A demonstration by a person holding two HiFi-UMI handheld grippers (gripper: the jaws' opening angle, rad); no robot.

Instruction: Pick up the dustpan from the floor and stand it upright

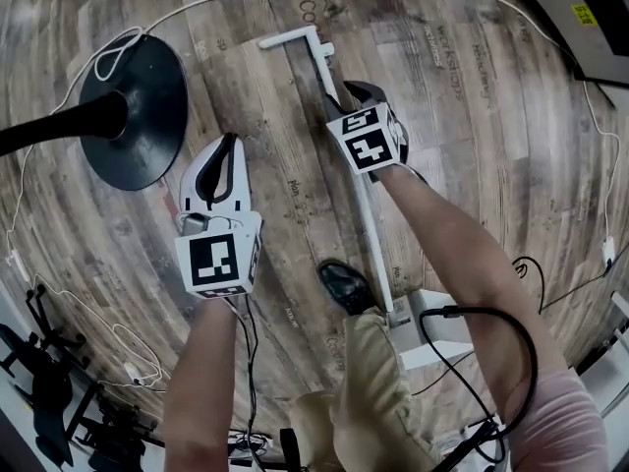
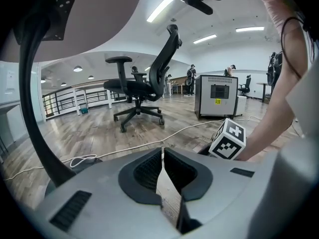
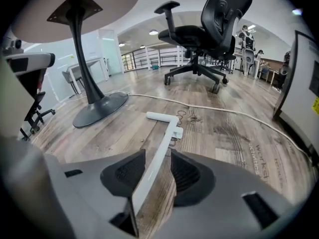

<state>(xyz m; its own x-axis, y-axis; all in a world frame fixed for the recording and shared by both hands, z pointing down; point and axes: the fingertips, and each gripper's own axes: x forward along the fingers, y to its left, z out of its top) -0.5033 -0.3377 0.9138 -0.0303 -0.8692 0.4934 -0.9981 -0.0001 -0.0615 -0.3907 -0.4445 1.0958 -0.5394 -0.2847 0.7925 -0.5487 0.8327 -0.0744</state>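
Right gripper (image 1: 350, 96) straddles the dustpan (image 1: 432, 334) handle (image 3: 160, 146) lying flat on the wood floor (image 1: 472, 116), jaws parted either side of a shaft running straight ahead between them, pan behind; the left gripper (image 1: 228, 144), clenched empty, hangs farther off.

The wood-plank floor (image 1: 472, 96) bears faint printed lettering. A white cable (image 3: 219, 109) trails across it, passing close to the round black base (image 1: 147, 116) of a pedestal desk. The base's column (image 3: 82, 59) rises to a round top. Further off, a black office chair (image 2: 147, 83) stands on castors. Near it is a grey cabinet (image 2: 217, 96) with a small yellow label. A black shoe (image 1: 346, 285) rests on the planks.
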